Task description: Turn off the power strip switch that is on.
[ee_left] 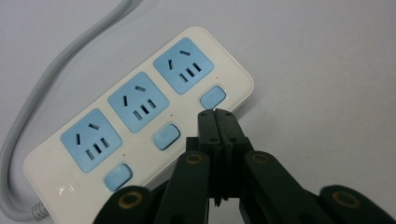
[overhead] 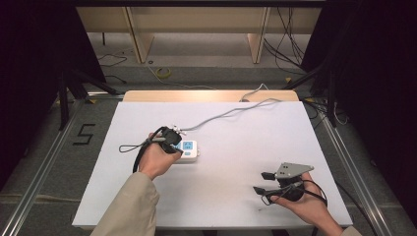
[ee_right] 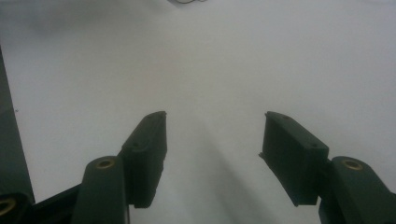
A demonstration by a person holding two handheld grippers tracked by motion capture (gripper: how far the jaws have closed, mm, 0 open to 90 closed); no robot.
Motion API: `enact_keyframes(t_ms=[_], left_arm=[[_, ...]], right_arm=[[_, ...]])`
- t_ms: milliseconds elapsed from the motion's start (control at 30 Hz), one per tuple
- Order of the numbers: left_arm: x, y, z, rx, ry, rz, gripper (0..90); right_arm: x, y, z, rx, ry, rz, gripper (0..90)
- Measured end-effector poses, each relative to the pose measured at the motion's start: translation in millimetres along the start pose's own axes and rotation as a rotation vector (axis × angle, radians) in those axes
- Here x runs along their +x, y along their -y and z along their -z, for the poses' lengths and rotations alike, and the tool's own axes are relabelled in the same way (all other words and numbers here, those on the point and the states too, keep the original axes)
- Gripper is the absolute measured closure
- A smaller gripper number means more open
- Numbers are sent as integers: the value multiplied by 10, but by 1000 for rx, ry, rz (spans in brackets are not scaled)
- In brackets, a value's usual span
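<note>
Table [overhead: 211, 196] with a white top carries a white power strip [ee_left: 140, 112] left of centre, its grey cord [overhead: 221, 115] running to the far edge. Left gripper [ee_left: 216, 112], jaws closed together and empty, meets the strip at the blue switch [ee_left: 213, 97] by an end socket. Right gripper [ee_right: 212, 135] rests near right, jaws open and empty.

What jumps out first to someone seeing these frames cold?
The white power strip with three blue sockets lies left of centre on the white table. The left gripper has its jaws shut, tips right at the blue switch by the end socket. The strip's grey cable runs off the far edge, while the right gripper waits open near the front right.
</note>
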State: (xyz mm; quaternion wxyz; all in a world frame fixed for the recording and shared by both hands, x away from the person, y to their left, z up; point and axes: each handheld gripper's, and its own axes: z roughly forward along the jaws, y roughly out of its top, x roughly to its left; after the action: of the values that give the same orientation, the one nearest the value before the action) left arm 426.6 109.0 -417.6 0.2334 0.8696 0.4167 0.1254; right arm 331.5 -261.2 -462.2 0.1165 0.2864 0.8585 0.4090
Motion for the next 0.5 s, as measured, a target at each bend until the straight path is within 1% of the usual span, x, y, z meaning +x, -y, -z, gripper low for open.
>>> enact_keyframes(t_ms=[167,367,500], left_arm=[[-10,-20,-14,4,3,2,899],[-5,-52,-21,13,0,-10,899],[-8,-70,-25,15,1,-9,899]], right_arm=[[1,-1,-2,0,0,1,410],[0,-2,-2,1,-1,1,409],[2,-2,-3,0,-2,2,409]])
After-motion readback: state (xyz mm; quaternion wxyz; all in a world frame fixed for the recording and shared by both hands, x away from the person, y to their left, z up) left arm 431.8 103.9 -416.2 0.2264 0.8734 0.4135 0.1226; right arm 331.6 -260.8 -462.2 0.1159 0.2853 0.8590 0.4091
